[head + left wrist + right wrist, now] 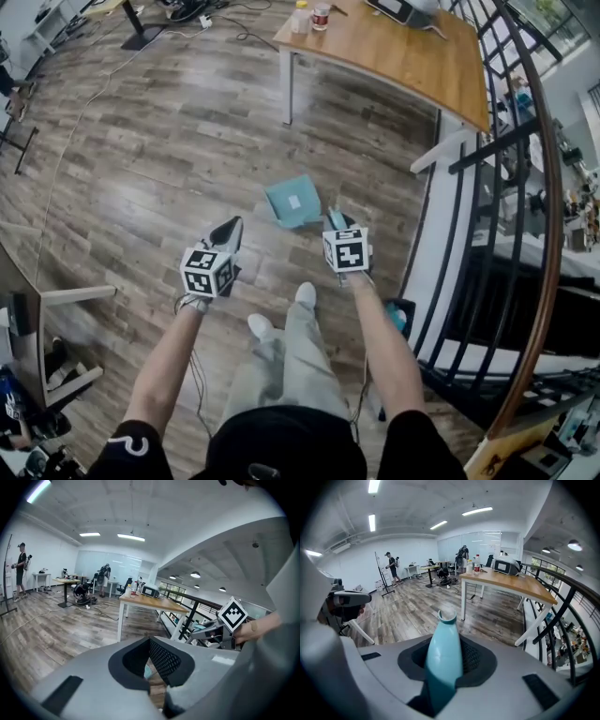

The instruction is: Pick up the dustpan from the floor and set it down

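Person: black short-sleeved top (281,441), with a white curl mark on the left sleeve (131,448). Trousers (291,361) are pale grey-green and the shoes (306,294) are white.

Left gripper (228,232): grey shell and black tapered jaws. The cube (206,271) at the rear carries black-and-white square markers on white faces.

Right gripper (336,221): same build, with its own cube of the same kind.

Gripper views: smooth grey housing with a black surround at the mouth. The black pads (164,659) have a fine dimpled texture.

A thin dark cable (197,380) hangs under the left gripper.
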`<state>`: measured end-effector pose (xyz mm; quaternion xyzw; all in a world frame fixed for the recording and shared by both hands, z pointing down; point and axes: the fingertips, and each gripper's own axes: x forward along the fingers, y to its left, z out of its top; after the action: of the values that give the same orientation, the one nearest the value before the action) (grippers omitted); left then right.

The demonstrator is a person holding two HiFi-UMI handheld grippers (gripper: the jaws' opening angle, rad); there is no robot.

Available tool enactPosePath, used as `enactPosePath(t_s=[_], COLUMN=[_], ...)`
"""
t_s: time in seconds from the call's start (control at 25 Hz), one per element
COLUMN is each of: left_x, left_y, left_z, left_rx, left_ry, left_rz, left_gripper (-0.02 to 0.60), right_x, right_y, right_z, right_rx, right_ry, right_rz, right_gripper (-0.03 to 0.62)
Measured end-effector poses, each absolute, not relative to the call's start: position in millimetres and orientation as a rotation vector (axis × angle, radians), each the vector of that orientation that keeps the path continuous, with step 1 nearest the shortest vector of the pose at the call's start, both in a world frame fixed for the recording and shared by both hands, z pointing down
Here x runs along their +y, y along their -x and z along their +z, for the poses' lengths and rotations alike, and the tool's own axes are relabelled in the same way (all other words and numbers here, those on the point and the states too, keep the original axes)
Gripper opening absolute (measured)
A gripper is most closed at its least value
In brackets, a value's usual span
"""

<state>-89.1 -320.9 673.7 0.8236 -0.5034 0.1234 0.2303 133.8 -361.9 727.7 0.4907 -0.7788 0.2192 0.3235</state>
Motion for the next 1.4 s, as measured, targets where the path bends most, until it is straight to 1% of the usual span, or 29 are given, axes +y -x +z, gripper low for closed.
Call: enactPosePath(t_s=[0.4,0.84,1.16,1.2,1.28,1.4], left_x=[-344.3,-352.6,-352.6,-352.3,-350.7,-346.5], left_y=[72.1,75.1,86.8,87.8,90.4,94.8], left_z=[741.6,779.8,797.1,797.3,795.3,788.4], left_rx=[-1.325,-1.301,-1.298,-1.297,-1.298,-1.299], left_ry=[-2.2,-2.137,-2.107,-2.106,-2.106,-2.113], left_rz=[0.354,0.39,0.425,0.427,0.428,0.425], left_gripper=[-0.002,-0.002,-0.002,-0.002,-0.002,-0.002], right_x=[-384.8,-377.1,-361.6,-360.7,-360.1,-355.2], right_y=[-162.6,-184.3,-182.1,-181.4,-179.4,-176.8], right_z=[841.9,923.8,939.0,940.3,938.6,931.9], right_rx=[-1.936,-1.847,-1.846,-1.836,-1.834,-1.843], right_ry=[-1.334,-1.316,-1.292,-1.281,-1.276,-1.285], right_rz=[0.637,0.682,0.634,0.647,0.664,0.669], right_gripper=[0.087,0.087,0.091,0.096,0.133,0.15])
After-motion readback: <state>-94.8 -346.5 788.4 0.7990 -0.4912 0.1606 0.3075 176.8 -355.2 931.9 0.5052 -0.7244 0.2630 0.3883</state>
